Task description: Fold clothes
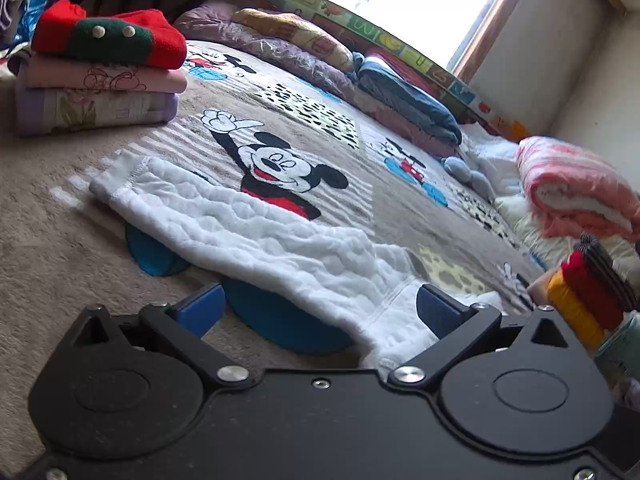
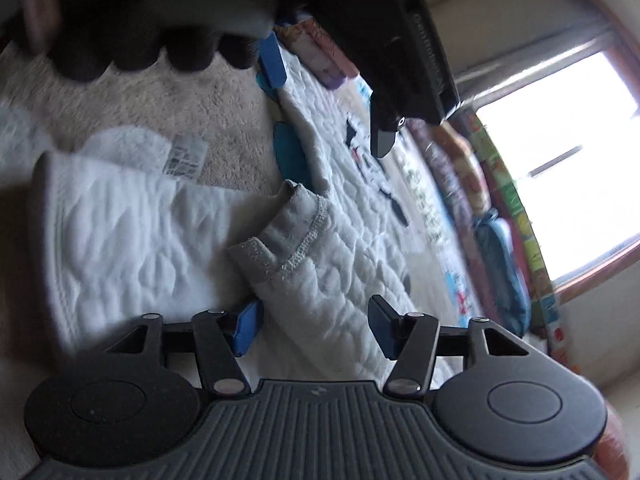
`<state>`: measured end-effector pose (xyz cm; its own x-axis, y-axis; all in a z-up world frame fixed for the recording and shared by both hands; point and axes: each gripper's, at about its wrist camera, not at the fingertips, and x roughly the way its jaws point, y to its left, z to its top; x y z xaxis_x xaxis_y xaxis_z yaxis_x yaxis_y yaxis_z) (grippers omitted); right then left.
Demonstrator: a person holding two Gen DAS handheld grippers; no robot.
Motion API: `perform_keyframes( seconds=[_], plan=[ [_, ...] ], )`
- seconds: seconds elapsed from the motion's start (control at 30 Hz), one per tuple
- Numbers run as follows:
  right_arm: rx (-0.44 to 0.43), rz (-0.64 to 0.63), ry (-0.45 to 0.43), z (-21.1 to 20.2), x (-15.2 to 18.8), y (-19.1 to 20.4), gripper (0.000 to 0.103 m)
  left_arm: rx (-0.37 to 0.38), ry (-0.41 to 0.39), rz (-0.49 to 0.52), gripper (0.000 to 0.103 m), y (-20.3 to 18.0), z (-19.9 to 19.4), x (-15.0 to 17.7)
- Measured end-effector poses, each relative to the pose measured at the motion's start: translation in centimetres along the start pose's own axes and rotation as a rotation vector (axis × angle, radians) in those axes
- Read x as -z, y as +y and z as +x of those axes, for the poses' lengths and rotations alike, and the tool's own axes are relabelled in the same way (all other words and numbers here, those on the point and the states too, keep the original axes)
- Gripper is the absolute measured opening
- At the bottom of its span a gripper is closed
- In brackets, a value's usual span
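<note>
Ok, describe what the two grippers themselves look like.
Both are black, with two round discs at the base, silver pivot screws and hinged link arms ending in blue pads. The left gripper has a smooth matte body; the right gripper has a ribbed, grooved body. In the right wrist view, the left gripper shows at top with lettering too blurred to read.

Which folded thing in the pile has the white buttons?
The red and green top at the very top of the stack; the pink one and lilac one below show none.

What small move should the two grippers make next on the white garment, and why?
Probably close both. The left gripper and right gripper stand open, each with white quilted garment between its blue fingers, so neither has hold of it yet.
</note>
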<state>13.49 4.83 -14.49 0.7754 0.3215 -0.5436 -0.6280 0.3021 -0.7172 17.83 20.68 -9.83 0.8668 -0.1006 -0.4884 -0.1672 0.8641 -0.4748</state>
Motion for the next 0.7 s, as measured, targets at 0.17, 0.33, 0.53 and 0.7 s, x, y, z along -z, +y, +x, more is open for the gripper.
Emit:
perform_keyframes(
  seconds=[0.17,0.33,0.53,0.7],
  plan=[
    [-0.035,0.313,-0.071,-1.4,1.1,-4.9,0.012,0.014,-0.016,-0.037,0.103,0.0,-0.2,0.0],
    [-0.035,0.737,-0.166,-3.6,4.4,-11.7,0.012,-0.002,0.015,0.153,0.103,-2.7,-0.7,0.4],
    [0.021,1.161,-0.289,-6.5,12.5,-18.7,0.011,0.065,0.004,0.261,0.103,-5.1,-0.8,1.6],
    [0.059,1.339,-0.313,-6.9,18.4,-21.3,0.011,0.129,-0.005,0.314,0.103,-6.6,-0.6,2.7]
  ],
)
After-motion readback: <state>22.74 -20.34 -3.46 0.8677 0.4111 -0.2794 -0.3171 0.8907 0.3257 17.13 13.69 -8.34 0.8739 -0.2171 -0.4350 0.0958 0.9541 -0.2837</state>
